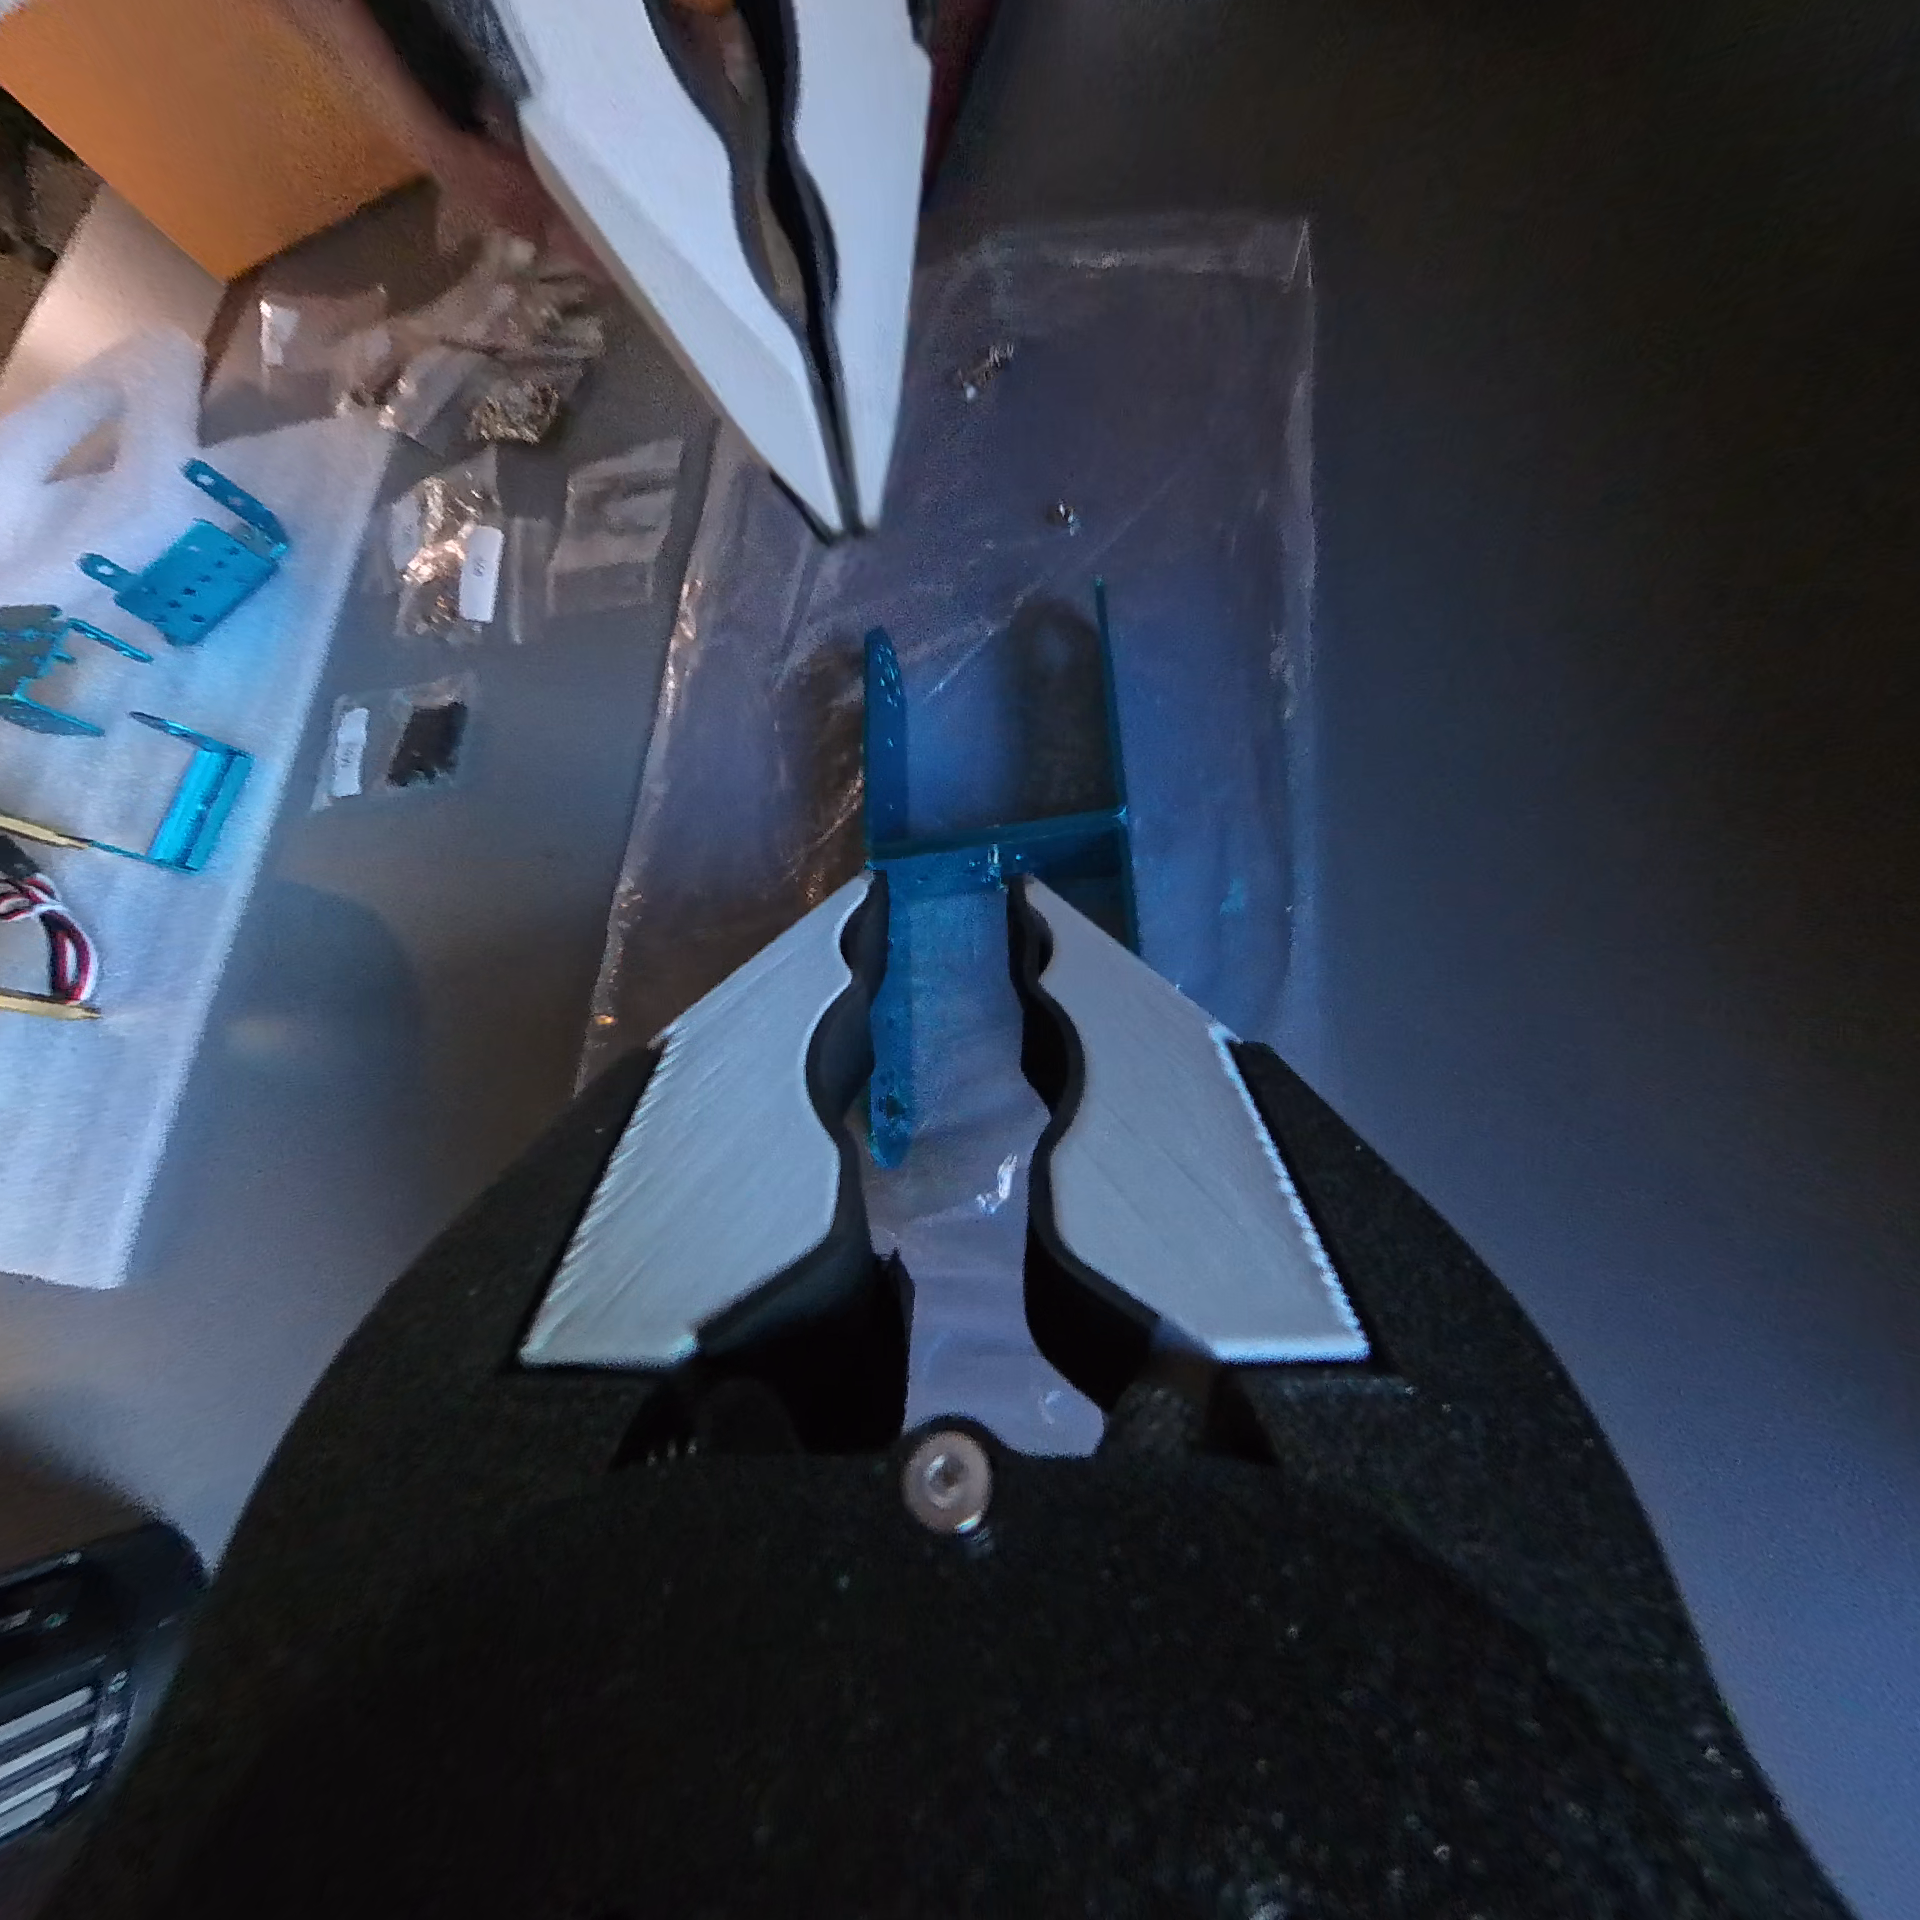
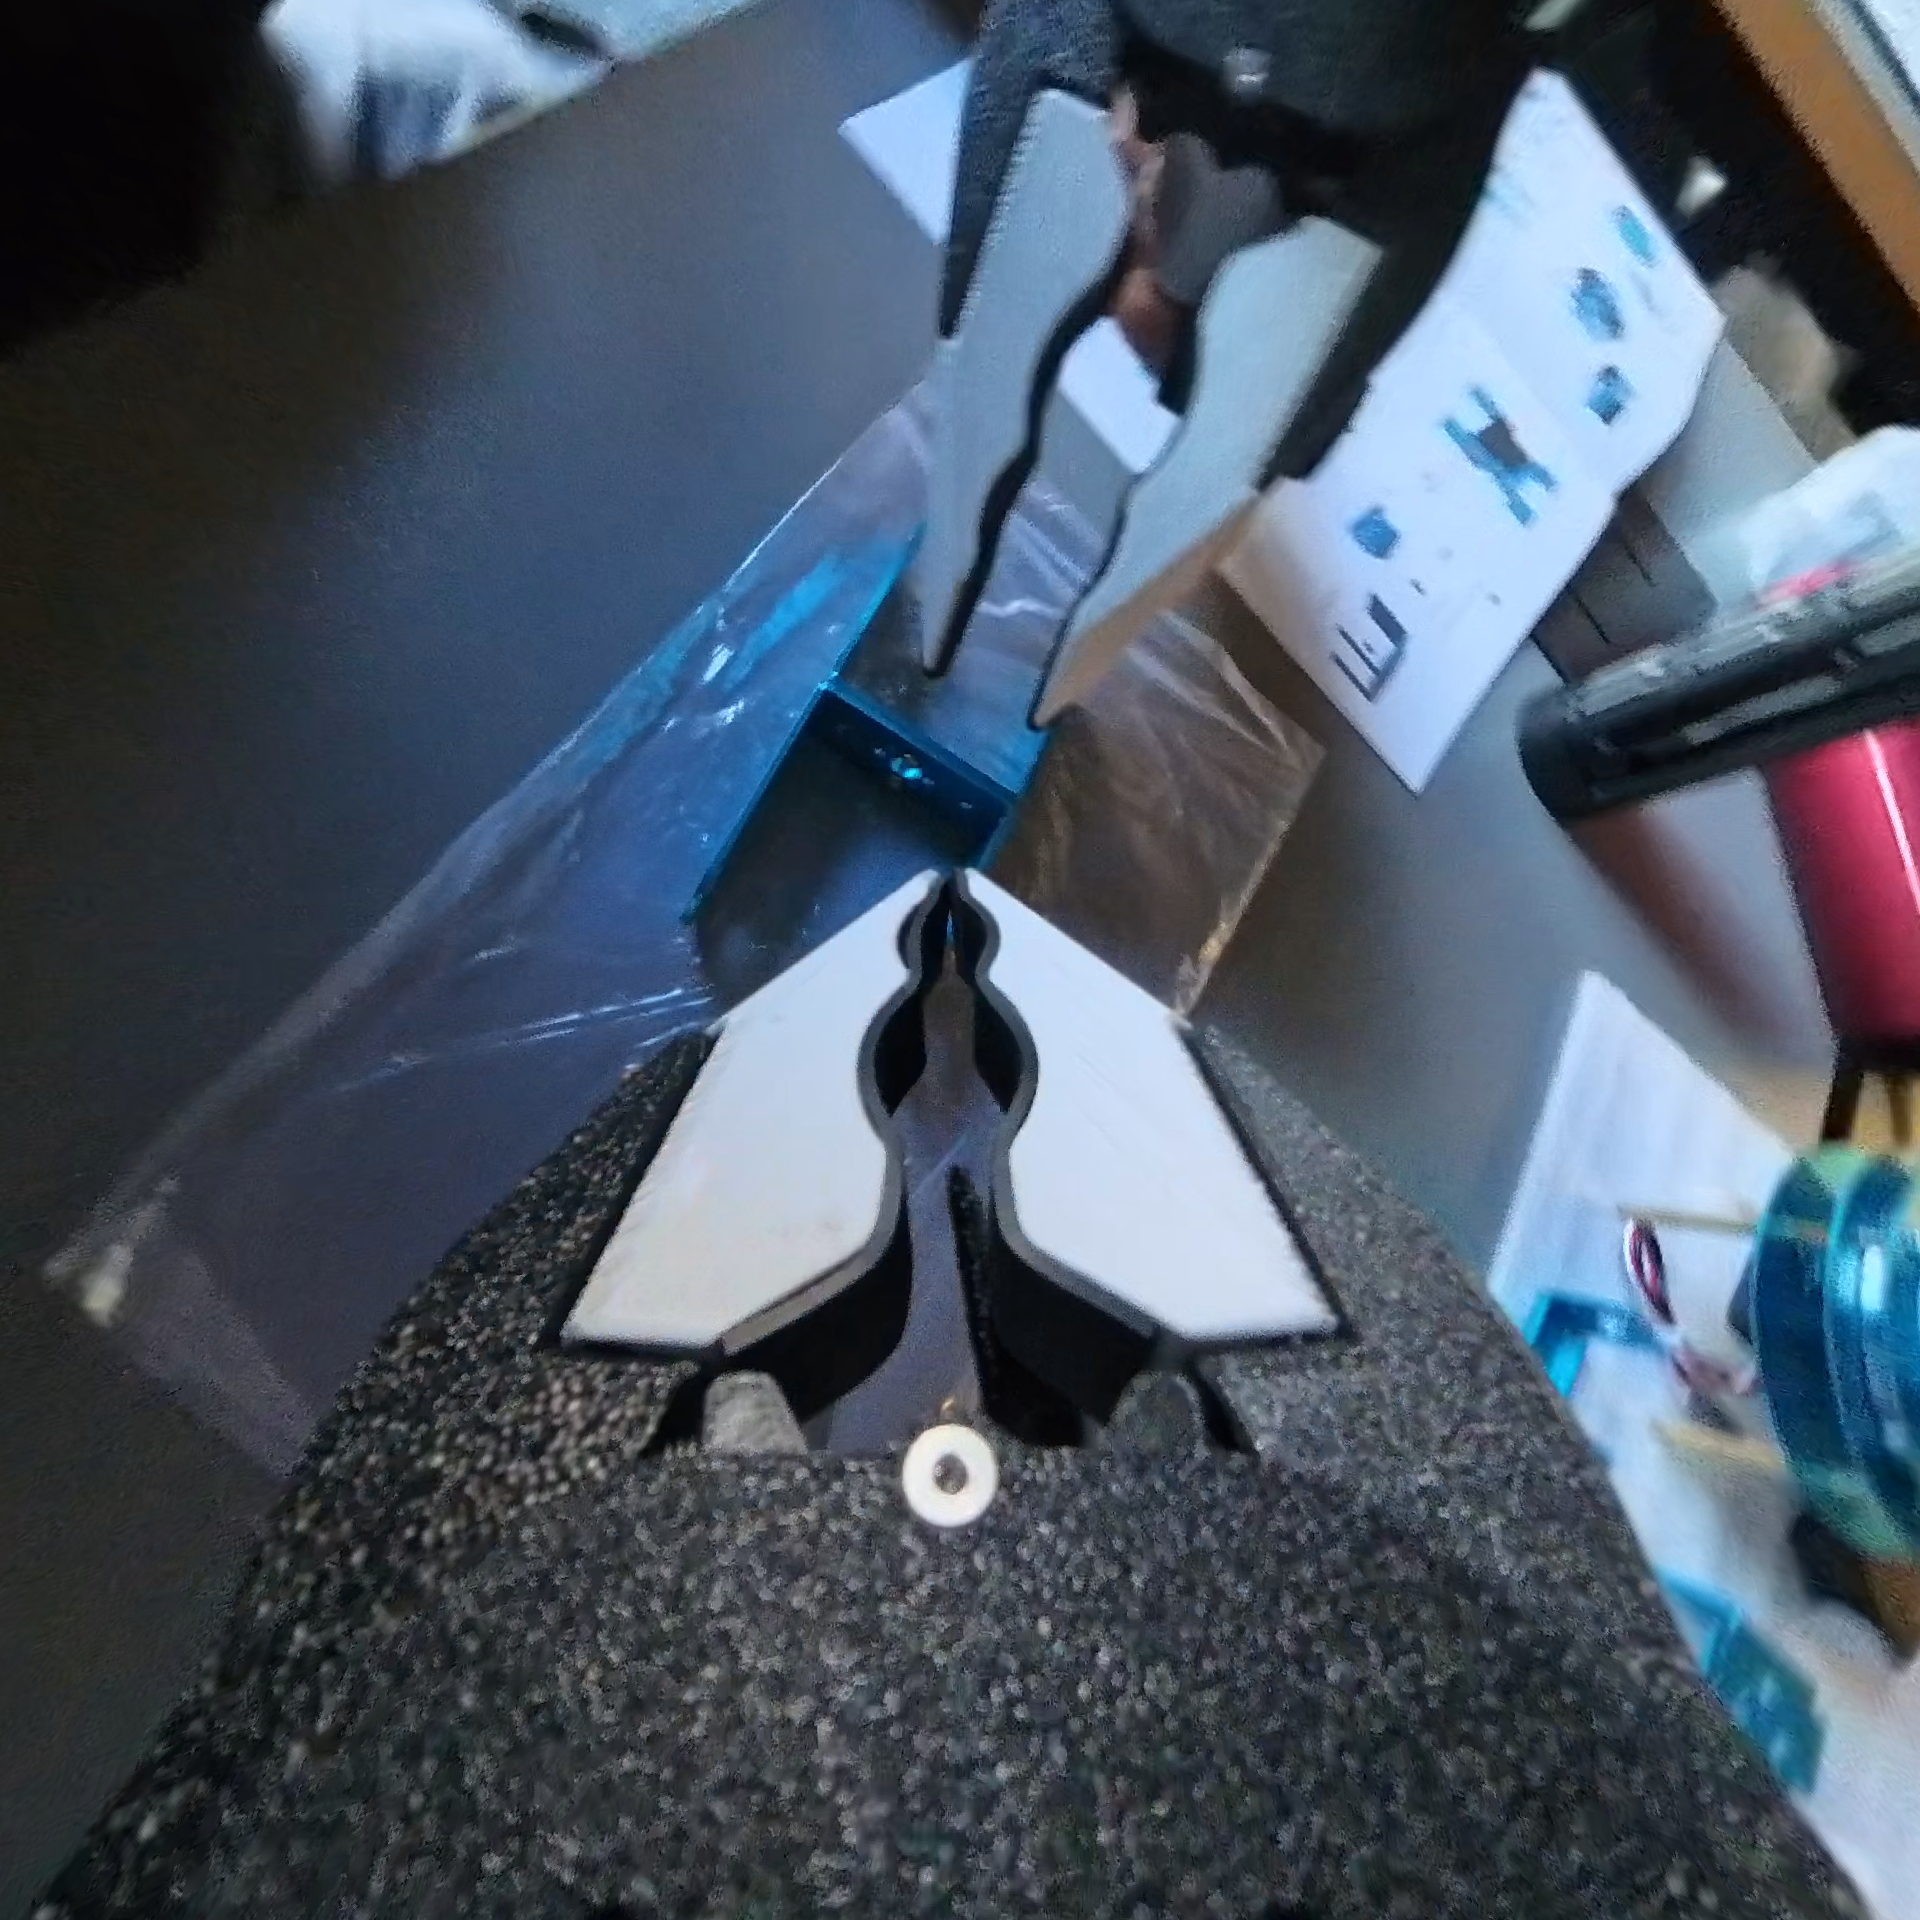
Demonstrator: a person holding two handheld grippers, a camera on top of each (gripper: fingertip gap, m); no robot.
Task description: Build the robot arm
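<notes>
A blue metal bracket [image 1: 1039, 847] with two long arms and a crossbar lies inside a clear plastic bag [image 1: 1195, 416] on a dark table. My left gripper [image 1: 945, 883] is closed to a narrow gap, with one bracket arm and the bag film filling it. My right gripper [image 2: 951, 883] is shut, with clear film of the bag [image 2: 416, 987] pinched between its fingers, just short of the bracket [image 2: 904, 769]. The two grippers face each other across the bracket. The right gripper shows at the top of the left wrist view [image 1: 852, 525]. The left gripper shows at the top of the right wrist view [image 2: 987, 691].
A white foam tray [image 1: 125, 1039] on the left holds several blue brackets and a wired part. Small bags of screws [image 1: 499, 395] lie beyond it, by an orange box [image 1: 208, 125]. A printed sheet [image 2: 1507, 416], a black tool [image 2: 1714, 707] and a red cylinder [image 2: 1849, 883] stand right. One gripper's finger ends stand about 6 cm off the other's.
</notes>
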